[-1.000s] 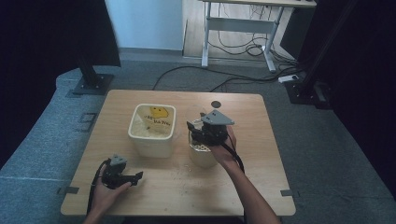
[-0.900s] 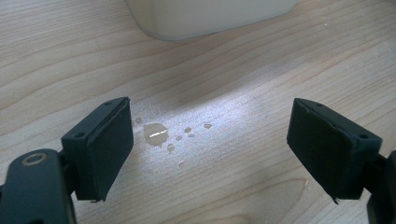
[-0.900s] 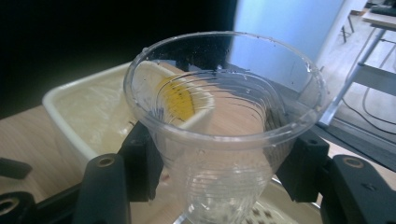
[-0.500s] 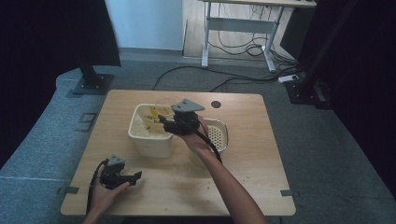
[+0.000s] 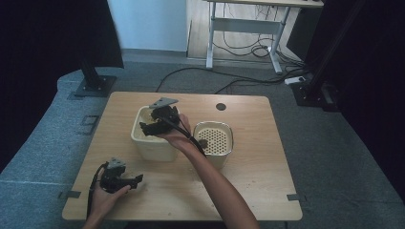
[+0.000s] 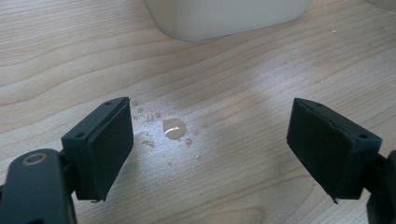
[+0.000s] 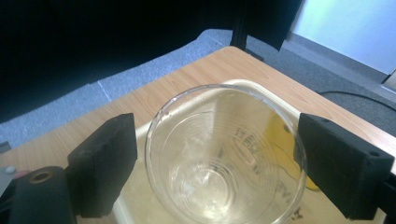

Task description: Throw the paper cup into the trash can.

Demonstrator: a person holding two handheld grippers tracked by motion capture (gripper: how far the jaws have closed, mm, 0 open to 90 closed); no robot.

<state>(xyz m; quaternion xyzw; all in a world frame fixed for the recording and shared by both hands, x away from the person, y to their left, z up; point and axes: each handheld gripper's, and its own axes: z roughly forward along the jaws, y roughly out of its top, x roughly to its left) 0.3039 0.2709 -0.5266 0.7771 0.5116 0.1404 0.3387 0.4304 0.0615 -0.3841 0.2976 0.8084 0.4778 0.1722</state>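
- The right tongs (image 7: 217, 154) hover over the cream tub (image 5: 154, 143); their jaws have just spread wide, released, with a clear plastic cup (image 7: 224, 154) between them, untouched by either pad.
- The left tongs (image 6: 210, 149) rest released above the wet wooden surface (image 6: 243, 84).

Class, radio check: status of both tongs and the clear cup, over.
Left tongs open, low over wet tabletop. Right tongs just opened, clear cup between them, above cream tub. Path clear.
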